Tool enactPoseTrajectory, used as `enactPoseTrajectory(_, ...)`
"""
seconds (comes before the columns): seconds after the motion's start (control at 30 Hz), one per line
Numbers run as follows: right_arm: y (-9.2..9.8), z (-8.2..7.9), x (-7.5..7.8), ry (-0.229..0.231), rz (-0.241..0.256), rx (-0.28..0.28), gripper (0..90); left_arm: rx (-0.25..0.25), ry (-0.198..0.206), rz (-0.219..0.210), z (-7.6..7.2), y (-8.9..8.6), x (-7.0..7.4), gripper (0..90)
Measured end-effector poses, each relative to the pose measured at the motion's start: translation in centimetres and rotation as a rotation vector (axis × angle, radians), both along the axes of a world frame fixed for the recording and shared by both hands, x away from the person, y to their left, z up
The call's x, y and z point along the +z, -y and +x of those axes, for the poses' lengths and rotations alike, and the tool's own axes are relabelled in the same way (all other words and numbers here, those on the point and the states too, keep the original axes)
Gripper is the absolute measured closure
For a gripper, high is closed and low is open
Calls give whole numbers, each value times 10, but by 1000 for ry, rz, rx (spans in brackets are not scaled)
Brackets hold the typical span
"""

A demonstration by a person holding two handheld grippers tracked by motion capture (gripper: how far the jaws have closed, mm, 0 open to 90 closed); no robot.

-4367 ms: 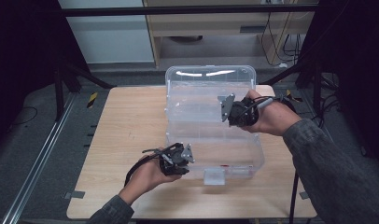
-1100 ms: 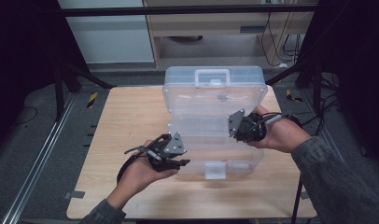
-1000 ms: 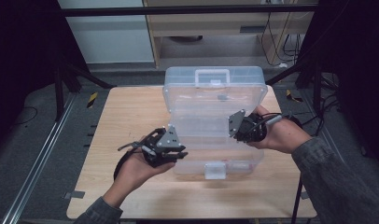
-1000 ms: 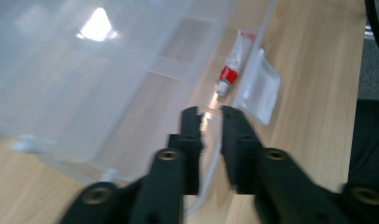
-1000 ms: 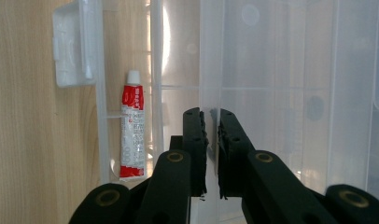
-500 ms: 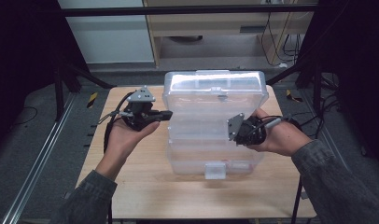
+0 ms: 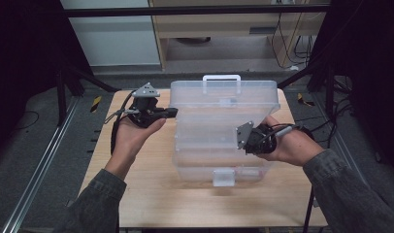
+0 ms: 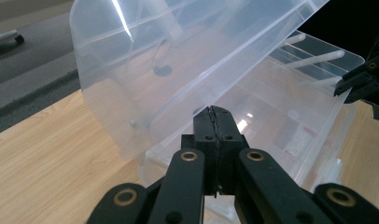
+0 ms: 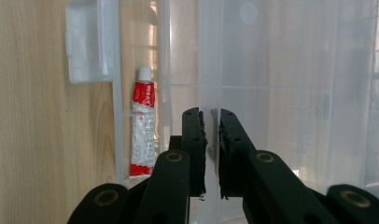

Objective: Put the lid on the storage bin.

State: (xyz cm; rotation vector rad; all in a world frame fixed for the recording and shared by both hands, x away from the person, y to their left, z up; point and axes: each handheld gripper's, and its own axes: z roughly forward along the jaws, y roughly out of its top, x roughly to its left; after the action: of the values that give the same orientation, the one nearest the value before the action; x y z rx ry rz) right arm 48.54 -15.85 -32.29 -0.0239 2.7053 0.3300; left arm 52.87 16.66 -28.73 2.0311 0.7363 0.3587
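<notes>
Grey floor and dark curtains ring my wooden bench, a cabinet at twelve o'clock. My left gripper sits at nine o'clock of the clear box, jaws pressed together beside its raised lid. At three o'clock my right gripper pinches the lid's wall. A red tube lies inside.

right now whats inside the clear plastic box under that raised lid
A red and white tube with a white cap lies along the front wall of the clear plastic storage box, near its white latch. The raised translucent lid blurs the rest, so other contents cannot be told.
</notes>
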Motion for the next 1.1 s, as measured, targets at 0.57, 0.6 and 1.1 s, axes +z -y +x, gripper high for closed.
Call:
enactPoseTrajectory(0.57,6,-13,-10,9,86,-1,723,-24,-19,9,-19,-5,-17,898)
enactPoseTrajectory(0.6,7,-15,-10,11,102,-1,704,-25,-18,9,-21,-5,-18,898)
enactPoseTrajectory(1.1,33,-39,-16,70,229,-130,414,-51,-33,1,-37,-7,-37,898)
